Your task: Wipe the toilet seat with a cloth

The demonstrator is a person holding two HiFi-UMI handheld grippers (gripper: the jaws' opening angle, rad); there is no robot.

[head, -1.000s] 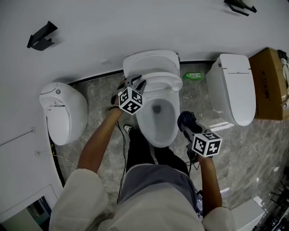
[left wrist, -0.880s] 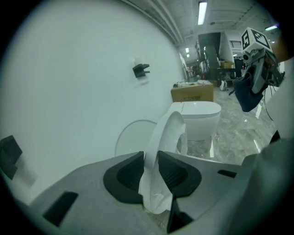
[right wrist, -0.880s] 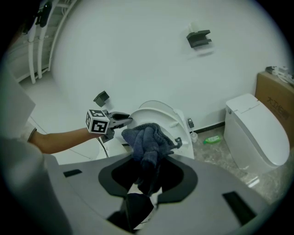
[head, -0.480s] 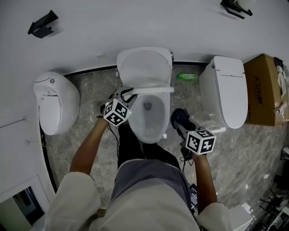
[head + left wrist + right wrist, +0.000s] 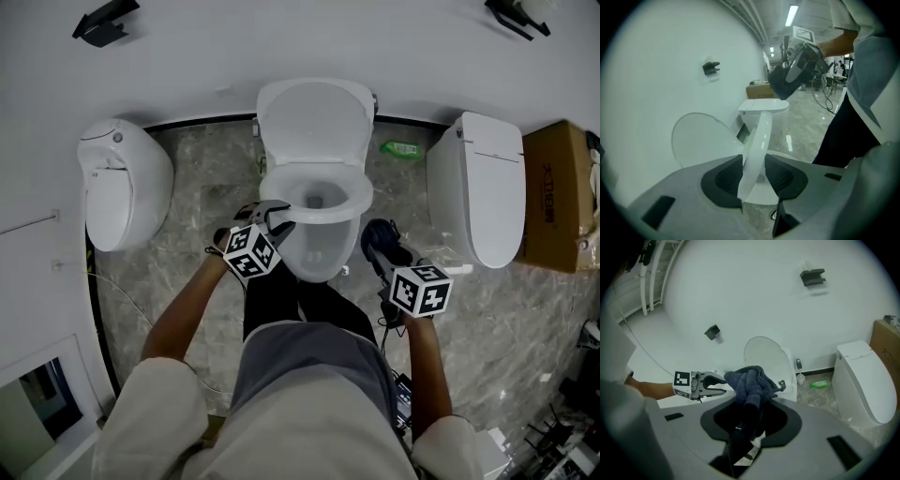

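Observation:
The white toilet seat (image 5: pixel 284 190) lies down on the bowl, with the lid (image 5: pixel 314 122) standing up behind it. My left gripper (image 5: pixel 281 217) is at the seat's front left rim. In the left gripper view the seat's edge (image 5: pixel 757 150) runs between the jaws of that gripper (image 5: pixel 753 176); they are opening and a thin gap shows beside one pad. To the right of the bowl, my right gripper (image 5: pixel 384 251) is shut on a bunched dark blue cloth (image 5: pixel 379 236). In the right gripper view the cloth (image 5: pixel 750 383) bulges out of the jaws.
A second toilet (image 5: pixel 487 187) stands at the right and a third (image 5: pixel 122 183) at the left. A cardboard box (image 5: pixel 562 192) sits at the far right. A green bottle (image 5: pixel 401 148) lies by the wall. The person's legs are against the bowl's front, and cables trail on the marble floor.
The seat has swung from raised, near the lid, down onto the bowl. My left gripper came down and toward me with it. The right gripper with the cloth has hardly moved.

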